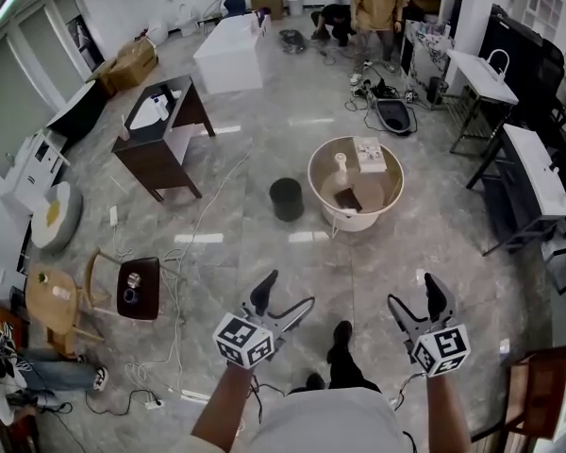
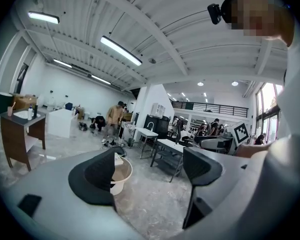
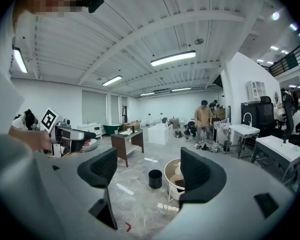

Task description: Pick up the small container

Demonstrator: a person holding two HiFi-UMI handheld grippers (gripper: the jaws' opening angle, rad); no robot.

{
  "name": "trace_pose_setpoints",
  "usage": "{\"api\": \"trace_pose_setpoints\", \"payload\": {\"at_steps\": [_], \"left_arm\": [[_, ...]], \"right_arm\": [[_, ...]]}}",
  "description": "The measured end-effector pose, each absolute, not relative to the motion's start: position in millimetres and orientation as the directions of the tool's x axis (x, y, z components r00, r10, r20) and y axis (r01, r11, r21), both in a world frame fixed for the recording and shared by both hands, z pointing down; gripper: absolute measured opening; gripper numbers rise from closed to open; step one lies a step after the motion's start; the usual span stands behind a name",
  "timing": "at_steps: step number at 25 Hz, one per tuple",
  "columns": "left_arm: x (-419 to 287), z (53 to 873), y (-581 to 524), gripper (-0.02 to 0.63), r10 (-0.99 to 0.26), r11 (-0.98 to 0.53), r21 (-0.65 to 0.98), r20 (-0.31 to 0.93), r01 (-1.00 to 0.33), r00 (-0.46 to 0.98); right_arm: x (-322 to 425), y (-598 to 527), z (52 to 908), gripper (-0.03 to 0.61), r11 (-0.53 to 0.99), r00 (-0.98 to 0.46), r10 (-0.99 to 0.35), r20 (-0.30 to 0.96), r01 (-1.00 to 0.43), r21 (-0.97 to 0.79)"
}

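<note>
A small black round container (image 1: pixel 286 199) stands on the grey floor just left of a large white round tub (image 1: pixel 332 217). In the tub lie a white box (image 1: pixel 369 154), a white bottle-shaped piece (image 1: pixel 341 166) and a dark flat item (image 1: pixel 348 199). My left gripper (image 1: pixel 285 295) and right gripper (image 1: pixel 412 295) are held side by side well short of both, open and holding nothing. The right gripper view has the black container (image 3: pixel 155 179) between the open jaws of the right gripper (image 3: pixel 147 173). In the left gripper view the tub (image 2: pixel 122 178) sits partly behind the left jaw of the left gripper (image 2: pixel 150 173).
A dark wooden washstand (image 1: pixel 160 135) stands at the left, a white block (image 1: pixel 228 55) behind it. White sinks on metal frames (image 1: pixel 538 173) line the right side. A person (image 1: pixel 377 8) stands at the back. Cables (image 1: pixel 184 253) and a low stool (image 1: pixel 139 288) are at the near left.
</note>
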State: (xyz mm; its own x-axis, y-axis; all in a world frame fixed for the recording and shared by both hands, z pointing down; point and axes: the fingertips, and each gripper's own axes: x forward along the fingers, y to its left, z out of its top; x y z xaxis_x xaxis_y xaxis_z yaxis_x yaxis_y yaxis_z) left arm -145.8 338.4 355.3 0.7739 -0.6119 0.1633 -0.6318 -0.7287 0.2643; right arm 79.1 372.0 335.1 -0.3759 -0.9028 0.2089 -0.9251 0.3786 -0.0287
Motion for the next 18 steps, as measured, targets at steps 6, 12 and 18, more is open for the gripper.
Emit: {"api": "trace_pose_setpoints", "payload": {"at_steps": [6,12,18], "left_arm": [[-120,361,281,0.430,-0.610,-0.723,0.269,0.184,-0.636,0.771],[-97,367,219,0.430,-0.629,-0.695,0.276,0.215,-0.664,0.747],[-64,368,163,0.430,-0.640,-0.681,0.275,0.228,-0.679,0.734]], "right_arm": [[100,313,348,0.405,0.392,-0.392,-0.888,0.242,-0.919,-0.051],[124,244,348,0.405,0.426,-0.425,-0.869,0.252,-0.903,-0.055],[157,182,354,0.405,0.446,-0.448,-0.859,0.249,-0.893,-0.067]]}}
